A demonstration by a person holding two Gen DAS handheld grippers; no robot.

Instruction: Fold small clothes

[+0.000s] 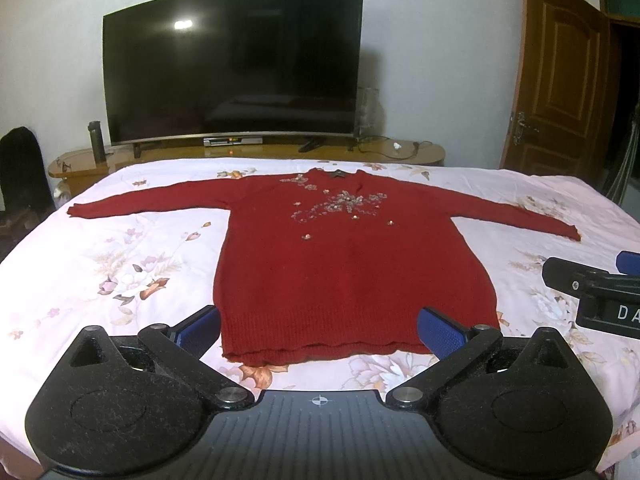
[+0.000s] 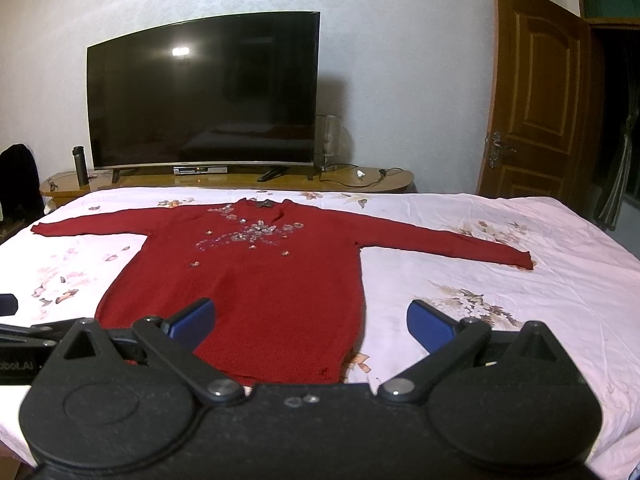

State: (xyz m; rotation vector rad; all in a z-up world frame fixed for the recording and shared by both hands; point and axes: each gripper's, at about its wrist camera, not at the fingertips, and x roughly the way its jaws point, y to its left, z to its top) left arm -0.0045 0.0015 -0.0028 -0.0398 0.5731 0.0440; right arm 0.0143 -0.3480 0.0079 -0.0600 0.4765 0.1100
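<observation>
You're at the start: nothing is folded yet. The red sweater lies flat and face up on the bed, both sleeves spread out to the sides, collar at the far end, hem nearest you.

Left gripper: fingers released, spread wide, holding nothing. The hem sits between and just beyond them; I can't tell whether the pads touch the knit.

Right gripper: fingers also released and empty. The sweater's lower right edge runs between them: left finger over the red body, right finger over bare sheet.

My read of the next move: take the sleeves first.
- The right sleeve lies ahead and to the right of your right fingers, well apart. Reach forward to the cuff, clench on it, and carry it across the body.
- Mirror that with the left sleeve, ahead-left of your left fingers.
- Then take the hem and fold it up toward the collar.

Watch the bead decoration on the chest, ahead of both fingers. It looks likely to snag the knit, so lay the sleeve over it rather than dragging.

Containers: no basket, bin or box in either view, so nowhere visible for the finished fold. A dark flask stands on the TV stand beyond the bed; its contents can't be seen.
</observation>
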